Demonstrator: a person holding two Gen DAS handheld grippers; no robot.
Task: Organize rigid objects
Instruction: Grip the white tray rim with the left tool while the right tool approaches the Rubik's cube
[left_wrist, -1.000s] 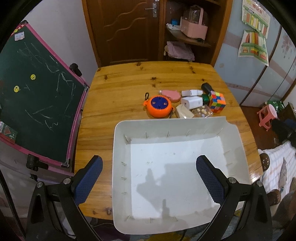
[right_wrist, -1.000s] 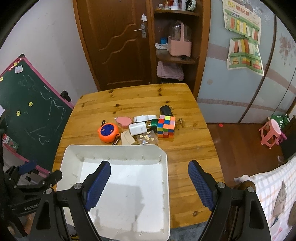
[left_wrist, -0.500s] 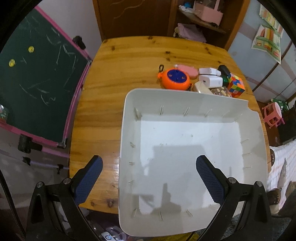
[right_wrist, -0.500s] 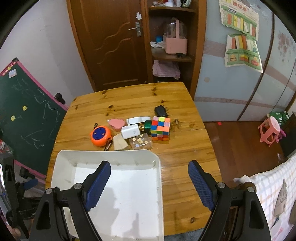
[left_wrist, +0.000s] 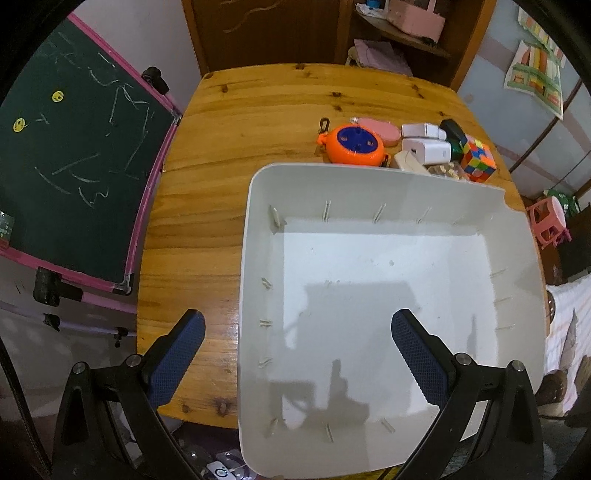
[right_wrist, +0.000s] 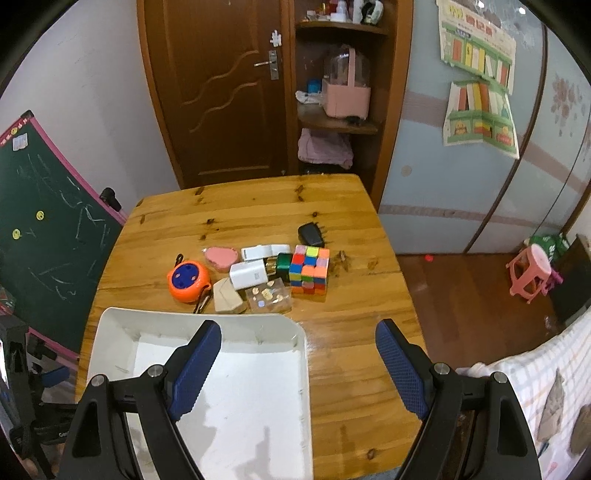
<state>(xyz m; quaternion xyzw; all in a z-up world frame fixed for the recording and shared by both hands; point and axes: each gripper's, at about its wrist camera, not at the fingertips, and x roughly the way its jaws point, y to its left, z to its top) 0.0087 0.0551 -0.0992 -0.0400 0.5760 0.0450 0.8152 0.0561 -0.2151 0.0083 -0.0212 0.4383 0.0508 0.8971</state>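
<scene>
A: While both grippers hang released, where's the pile?
B: Objects cluster at 12 o'clock past the white bin (right_wrist: 110, 325); puzzle cube (right_wrist: 309, 271) nearest right gripper (right_wrist: 297, 363).
A: Left gripper (left_wrist: 297, 356)?
B: Spread wide above the bin, cluster at 1 o'clock; orange reel (left_wrist: 354, 144) closest. Right looks better placed, aimed forward and down.

The bench (right_wrist: 354, 369) is showing varnished, knotty wood with a glossy sheen. The white bin (left_wrist: 369, 184) is looking like smooth matt plastic. The orange reel (right_wrist: 188, 282) and puzzle cube (right_wrist: 309, 273) are appearing as shiny plastic. Each gripper's fingers (right_wrist: 400, 373) are wearing rough, dimpled blue pads on matt black frames
</scene>
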